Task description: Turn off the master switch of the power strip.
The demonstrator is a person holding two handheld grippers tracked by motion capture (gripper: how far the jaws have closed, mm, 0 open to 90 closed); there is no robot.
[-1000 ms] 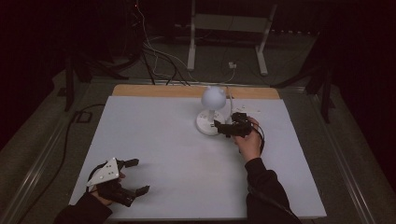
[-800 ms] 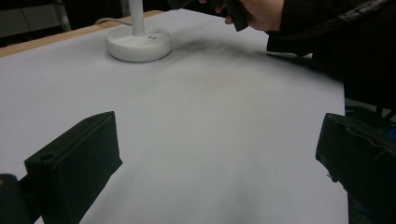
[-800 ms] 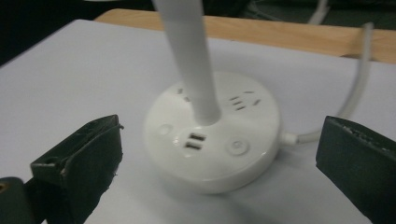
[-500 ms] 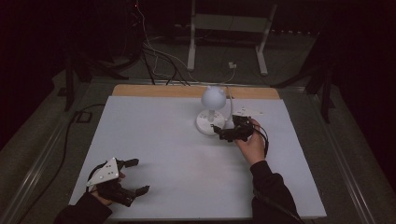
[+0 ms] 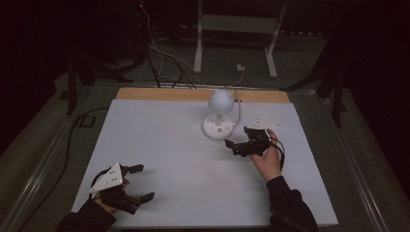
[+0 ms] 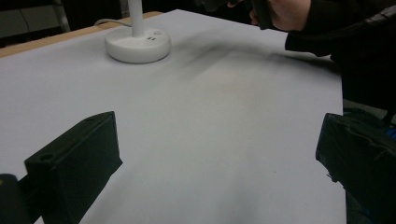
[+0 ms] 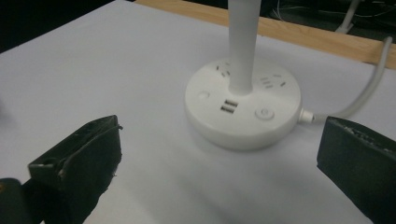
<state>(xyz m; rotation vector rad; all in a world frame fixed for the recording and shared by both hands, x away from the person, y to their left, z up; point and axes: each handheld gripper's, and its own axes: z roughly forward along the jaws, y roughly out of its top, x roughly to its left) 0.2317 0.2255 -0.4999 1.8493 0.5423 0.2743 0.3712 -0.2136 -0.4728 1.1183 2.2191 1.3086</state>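
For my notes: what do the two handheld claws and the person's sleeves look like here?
Both are black two-jaw claws with blocky, flat-faced jaws. The left claw carries a grey three-cornered plate on top, as does the right claw. A thin black cable loops beside the right hand. Both forearms are in dark long sleeves.

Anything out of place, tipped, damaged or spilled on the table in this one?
Nothing stands out. The white desk lamp with the round base stands upright on the white table top, its cord trailing off the far edge. The right gripper is open just short of the base; the left gripper is open near the front edge.
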